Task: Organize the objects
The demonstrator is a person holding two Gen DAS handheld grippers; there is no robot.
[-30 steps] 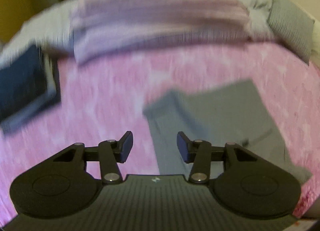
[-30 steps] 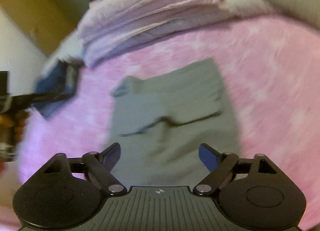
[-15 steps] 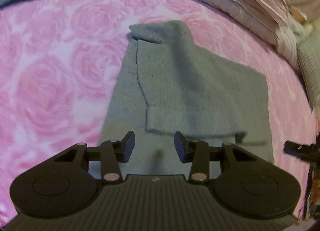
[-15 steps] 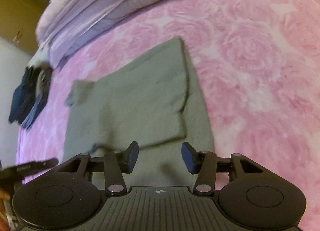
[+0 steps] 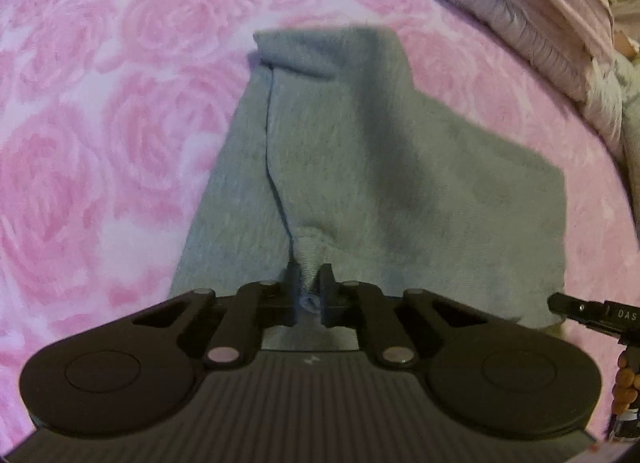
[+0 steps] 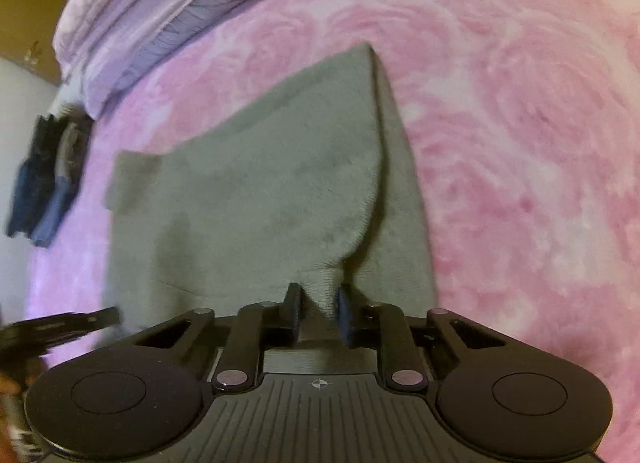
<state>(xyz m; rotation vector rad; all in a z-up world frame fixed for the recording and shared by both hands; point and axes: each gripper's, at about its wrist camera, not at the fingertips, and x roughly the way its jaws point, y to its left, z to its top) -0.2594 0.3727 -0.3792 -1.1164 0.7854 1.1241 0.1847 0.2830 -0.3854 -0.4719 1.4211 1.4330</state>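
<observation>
- Leftmost, the left gripper (image 5: pixel 310 293) is clenched on the near hem of the grey garment (image 5: pixel 400 167), a small bunch of knit pinched between its pads; the bite looks shallow, so a quick lift could pull the fabric free.
- Centrally, the garment lies partly folded on the pink rose blanket (image 5: pixel 100 143), an upper layer doubled over a lower one. Judging by the pinched bunch, each gripper may hold only the top layer, and the fold could then open unevenly.
- Rightward, the right gripper (image 6: pixel 319 309) is closing on another part of the same hem, grey cloth already between its jaws.
- Uneven lifting by the two hands could skew or twist the garment.
- Farther off, a folded lilac quilt (image 6: pixel 160 15) and dark clothes (image 6: pixel 44 183) lie clear of the garment.
</observation>
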